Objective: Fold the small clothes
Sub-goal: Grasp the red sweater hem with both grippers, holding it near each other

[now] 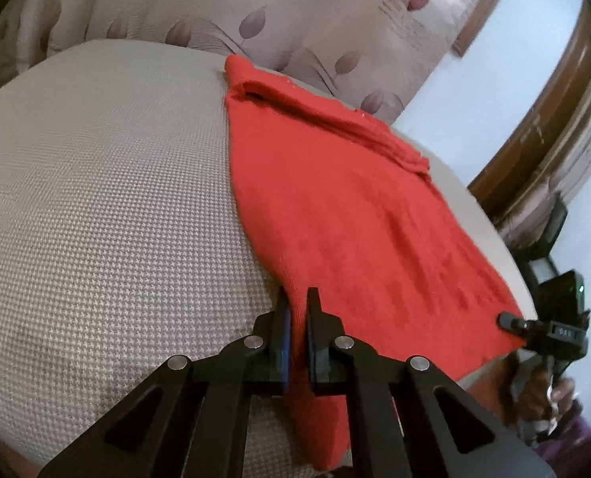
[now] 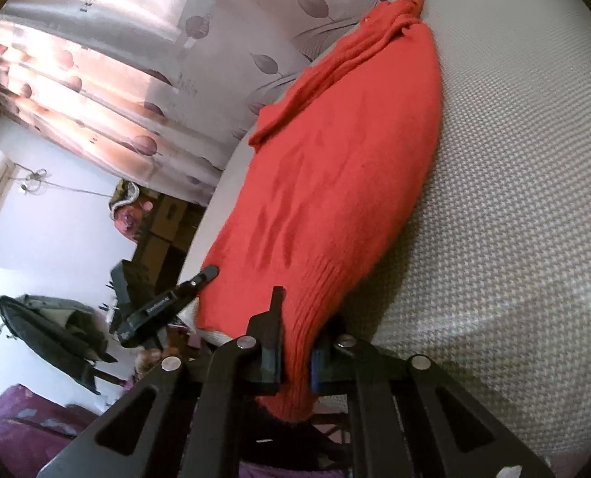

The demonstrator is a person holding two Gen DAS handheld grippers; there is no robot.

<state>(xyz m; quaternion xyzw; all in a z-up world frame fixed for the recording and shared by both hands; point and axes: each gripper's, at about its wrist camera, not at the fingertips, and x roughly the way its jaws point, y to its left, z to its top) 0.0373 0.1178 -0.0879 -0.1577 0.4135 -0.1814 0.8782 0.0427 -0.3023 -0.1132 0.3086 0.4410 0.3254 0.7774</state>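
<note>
Fingers on both your grippers are clamped down on the near hem of the red sweater — the left gripper pinches one bottom corner between its blue pads, and the right gripper has the ribbed hem bunched between its jaws at the other corner. From the left wrist camera you can also spot the right gripper's tip resting at the sweater's far hem edge, so the two grips sit well apart across the width.

Progress-wise, I'd say you're early to mid — the sweater lies flat on the grey waffle-textured cushion, body spread out lengthwise, with what looks like a sleeve already folded in along one side near the patterned curtain. Can't tell whether the other sleeve is tucked under.

What's left, judging by this: carry the hem up toward the collar end to fold the body over, then smooth it. No crosswise fold shows yet.
</note>
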